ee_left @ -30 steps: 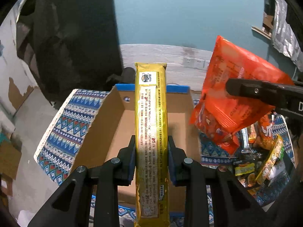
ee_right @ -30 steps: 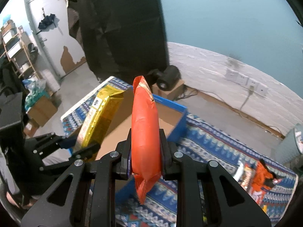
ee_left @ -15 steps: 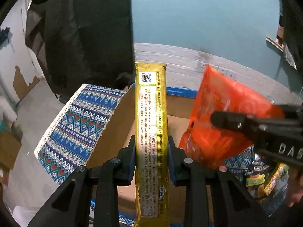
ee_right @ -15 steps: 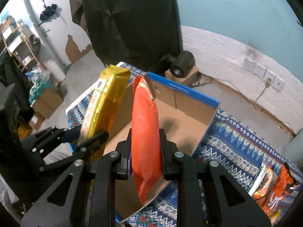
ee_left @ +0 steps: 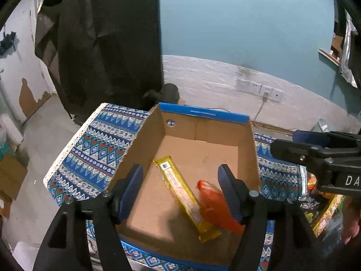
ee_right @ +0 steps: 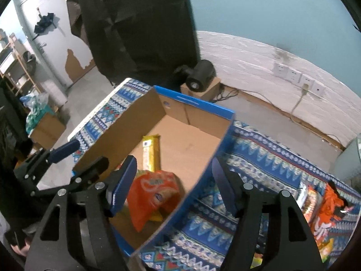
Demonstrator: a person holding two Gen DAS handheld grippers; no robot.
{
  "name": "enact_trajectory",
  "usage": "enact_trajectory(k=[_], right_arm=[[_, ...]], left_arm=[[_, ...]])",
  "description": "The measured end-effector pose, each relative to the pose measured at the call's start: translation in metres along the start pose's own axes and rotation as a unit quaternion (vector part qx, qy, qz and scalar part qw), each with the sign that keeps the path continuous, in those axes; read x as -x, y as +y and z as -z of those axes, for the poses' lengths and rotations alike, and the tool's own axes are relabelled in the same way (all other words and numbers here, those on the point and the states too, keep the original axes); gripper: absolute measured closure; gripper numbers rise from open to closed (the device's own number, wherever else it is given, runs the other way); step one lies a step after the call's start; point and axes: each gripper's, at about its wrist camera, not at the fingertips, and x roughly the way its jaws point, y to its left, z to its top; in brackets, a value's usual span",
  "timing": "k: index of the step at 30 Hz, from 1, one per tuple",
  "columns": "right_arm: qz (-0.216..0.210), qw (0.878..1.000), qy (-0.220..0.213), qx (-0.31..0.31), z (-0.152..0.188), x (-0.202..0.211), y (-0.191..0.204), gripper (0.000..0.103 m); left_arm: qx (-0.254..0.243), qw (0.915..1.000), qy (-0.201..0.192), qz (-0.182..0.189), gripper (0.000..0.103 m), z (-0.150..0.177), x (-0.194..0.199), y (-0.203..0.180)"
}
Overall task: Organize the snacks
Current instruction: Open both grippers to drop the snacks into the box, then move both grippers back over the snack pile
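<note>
An open cardboard box with a blue rim (ee_left: 203, 113) (ee_right: 194, 103) stands on a patterned blue cloth. A long yellow snack pack (ee_left: 185, 194) (ee_right: 151, 153) lies on its floor. An orange snack bag (ee_left: 214, 205) (ee_right: 153, 194) lies beside it, partly over its near end. My left gripper (ee_left: 180, 189) is open and empty above the box's near side. My right gripper (ee_right: 173, 185) is open and empty above the box's near right wall. It also shows at the right of the left wrist view (ee_left: 315, 155).
Several loose snack packs (ee_right: 325, 212) lie on the cloth (ee_right: 259, 158) right of the box; some show in the left wrist view (ee_left: 325, 205). A black speaker on a small carton (ee_right: 200, 76) sits behind the box. A dark curtain (ee_left: 108, 40) hangs at the back.
Both grippers opened. The yellow pack and the orange bag dropped from them into the box and now lie on its floor.
</note>
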Motion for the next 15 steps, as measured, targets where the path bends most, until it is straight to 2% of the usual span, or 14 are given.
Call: enact_trajectory(k=[11, 15], right_arm=[[0.042, 0.999, -0.005, -0.006, 0.029, 0.047, -0.043, 0.034], [0.054, 0.998, -0.004, -0.02, 0.043, 0.064, -0.064, 0.033]], left_arm=[[-0.034, 0.998, -0.008, 0.052, 0.024, 0.002, 0.02, -0.049], [-0.051, 0.9957, 0.003, 0.077, 0.023, 0.009, 0.023, -0.072]])
